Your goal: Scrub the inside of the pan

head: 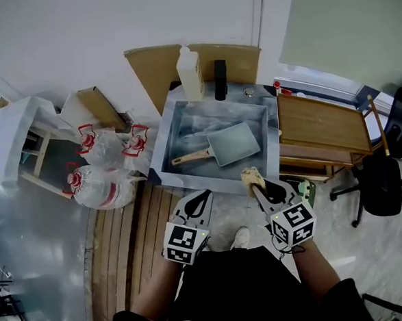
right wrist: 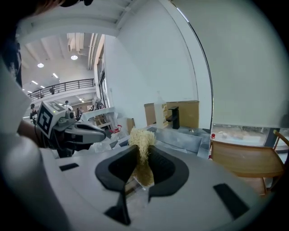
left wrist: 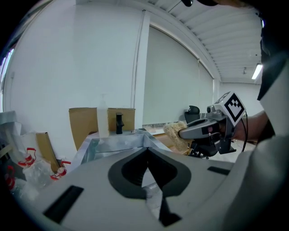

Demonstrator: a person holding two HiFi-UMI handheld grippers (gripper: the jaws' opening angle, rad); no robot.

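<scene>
while the pan (head: 233, 143) lies flat in the sink (head: 160, 151), its wooden handle pointing left, both grippers are held short of the near rim. the right gripper (right wrist: 142, 155) is clamped on a tan fibrous scrubber (right wrist: 141, 137); the left gripper (left wrist: 147, 166) is closed tight with nothing in it. the approach is judged to be the step in hand. the handle is best pinned first, so the pan is not shoved about once the scrubber is pressed flat inside and worked into the corners.
</scene>
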